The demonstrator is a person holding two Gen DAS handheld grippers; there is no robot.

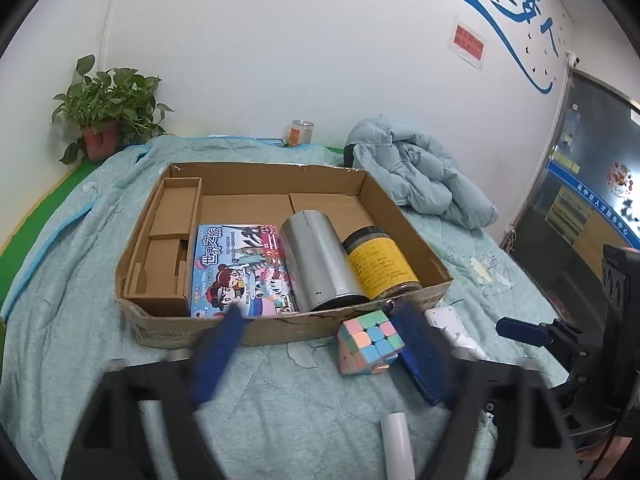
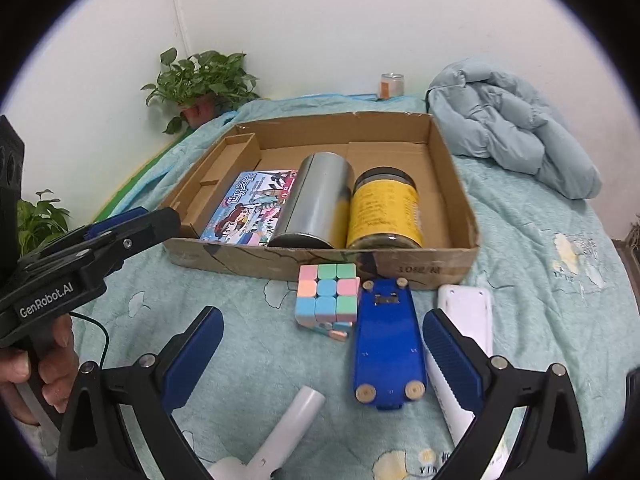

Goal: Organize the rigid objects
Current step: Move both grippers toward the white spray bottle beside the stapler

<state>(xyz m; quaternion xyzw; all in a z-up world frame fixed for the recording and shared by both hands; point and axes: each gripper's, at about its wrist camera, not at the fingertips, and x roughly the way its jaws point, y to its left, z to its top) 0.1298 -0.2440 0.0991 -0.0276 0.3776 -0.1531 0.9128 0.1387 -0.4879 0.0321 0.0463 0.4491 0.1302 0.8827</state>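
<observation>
A pastel puzzle cube [image 2: 326, 296] [image 1: 370, 340] lies on the quilt just in front of the cardboard box [image 2: 436, 268] [image 1: 280, 330]. Beside it lie a flat blue device [image 2: 386, 344], a white remote [image 2: 466, 306] and a white tube [image 2: 290, 426]. A picture box [image 1: 240, 268], a silver can [image 1: 316, 260] and a yellow-labelled jar [image 1: 380, 264] lie in the cardboard box. My left gripper [image 1: 320, 344] hovers open over the box's front wall, holding nothing. My right gripper [image 2: 324, 346] is open with the cube and blue device between its fingers [image 2: 450, 354], untouched.
A light blue puffer jacket [image 2: 508, 128] is heaped at the back right of the bed. A potted plant [image 2: 200, 84] and a small can [image 2: 392, 85] stand by the wall. A hand [image 2: 36, 368] holds the left gripper's handle. A dark board [image 1: 588, 200] is at the right.
</observation>
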